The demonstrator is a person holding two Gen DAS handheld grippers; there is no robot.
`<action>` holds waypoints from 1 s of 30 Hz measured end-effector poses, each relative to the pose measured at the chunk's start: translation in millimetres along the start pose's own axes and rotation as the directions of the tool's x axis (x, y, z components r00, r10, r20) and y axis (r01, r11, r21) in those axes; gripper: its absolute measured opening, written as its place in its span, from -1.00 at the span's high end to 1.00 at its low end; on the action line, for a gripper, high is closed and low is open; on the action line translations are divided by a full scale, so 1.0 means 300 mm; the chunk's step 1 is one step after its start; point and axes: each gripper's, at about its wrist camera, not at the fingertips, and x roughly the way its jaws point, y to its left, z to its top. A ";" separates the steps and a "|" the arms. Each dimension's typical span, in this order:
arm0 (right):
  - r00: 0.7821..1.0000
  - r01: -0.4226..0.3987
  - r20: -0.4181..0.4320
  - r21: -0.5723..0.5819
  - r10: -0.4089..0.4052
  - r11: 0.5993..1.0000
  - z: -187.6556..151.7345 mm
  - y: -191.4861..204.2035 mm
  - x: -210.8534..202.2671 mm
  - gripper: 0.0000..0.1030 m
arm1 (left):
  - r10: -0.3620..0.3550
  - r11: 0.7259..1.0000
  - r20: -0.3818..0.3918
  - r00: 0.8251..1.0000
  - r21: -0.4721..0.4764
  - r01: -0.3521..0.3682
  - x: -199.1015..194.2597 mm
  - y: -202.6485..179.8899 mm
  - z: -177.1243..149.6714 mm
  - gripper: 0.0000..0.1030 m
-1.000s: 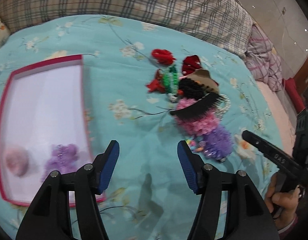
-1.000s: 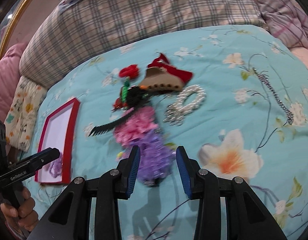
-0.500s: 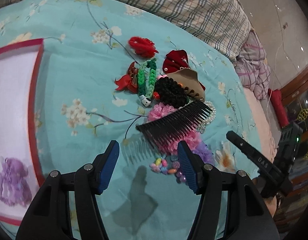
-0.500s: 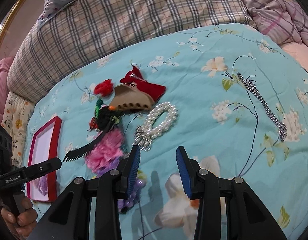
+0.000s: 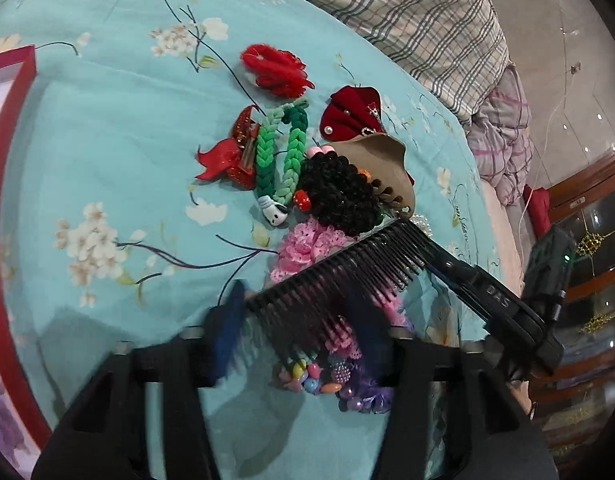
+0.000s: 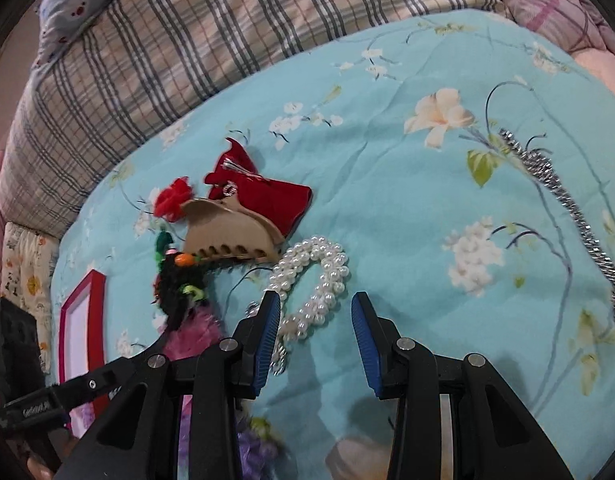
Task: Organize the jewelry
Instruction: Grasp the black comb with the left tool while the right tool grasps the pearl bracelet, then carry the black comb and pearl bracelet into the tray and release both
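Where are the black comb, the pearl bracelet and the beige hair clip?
black comb [image 5: 339,280], left wrist view, middle of its teeth.
pearl bracelet [image 6: 331,276], right wrist view, right strand.
beige hair clip [image 6: 227,228], right wrist view, curved body.

A teal flowered bedspread [image 6: 387,208] is covering the bed, with a plaid quilt [image 6: 155,44] lying bunched behind it. Beyond the bed, small lights are reflecting on a shiny floor [image 5: 563,52] beside a wooden cabinet [image 5: 595,208].

glossy pearl bracelet [image 6: 315,276], matt cloth bedspread [image 6: 387,168]
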 end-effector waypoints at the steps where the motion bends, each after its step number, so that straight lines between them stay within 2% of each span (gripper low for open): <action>1: 1.000 0.002 -0.002 0.003 -0.002 1.000 0.000 -0.002 0.014 0.26 | -0.004 1.000 0.004 1.000 0.001 0.004 0.000 0.001 0.002 0.46; 4: 1.000 0.024 0.008 -0.001 -0.024 1.000 0.004 -0.002 0.026 0.43 | -0.008 1.000 0.033 0.999 0.009 0.007 -0.020 0.001 0.009 0.57; 5: 0.999 0.037 0.012 -0.006 -0.037 0.999 0.007 -0.004 0.028 0.66 | -0.013 1.000 0.041 0.999 0.013 0.013 -0.027 0.000 0.011 0.66; 6: 0.999 0.046 0.013 -0.008 -0.046 0.999 0.010 -0.004 0.030 0.74 | -0.022 1.000 0.049 0.999 0.018 0.022 -0.036 -0.003 0.012 0.69; 12: 0.998 0.049 0.045 -0.014 -0.048 0.999 0.003 -0.003 0.001 0.77 | -0.031 0.996 0.092 0.995 0.083 0.023 -0.092 -0.047 -0.001 0.78; 18: 0.997 0.036 0.072 -0.034 -0.034 0.999 -0.012 0.021 -0.054 0.77 | -0.045 0.994 0.145 0.988 0.106 0.029 -0.173 -0.070 -0.028 0.82; 24: 0.994 0.021 0.107 -0.065 -0.014 0.998 -0.019 0.079 -0.122 0.78 | -0.049 0.995 0.206 0.977 0.099 0.029 -0.273 -0.054 -0.039 0.83; 30: 0.992 -0.014 0.120 -0.097 0.026 0.995 -0.029 0.152 -0.151 0.78 | -0.022 0.997 0.263 0.965 0.071 0.004 -0.367 0.001 -0.047 0.84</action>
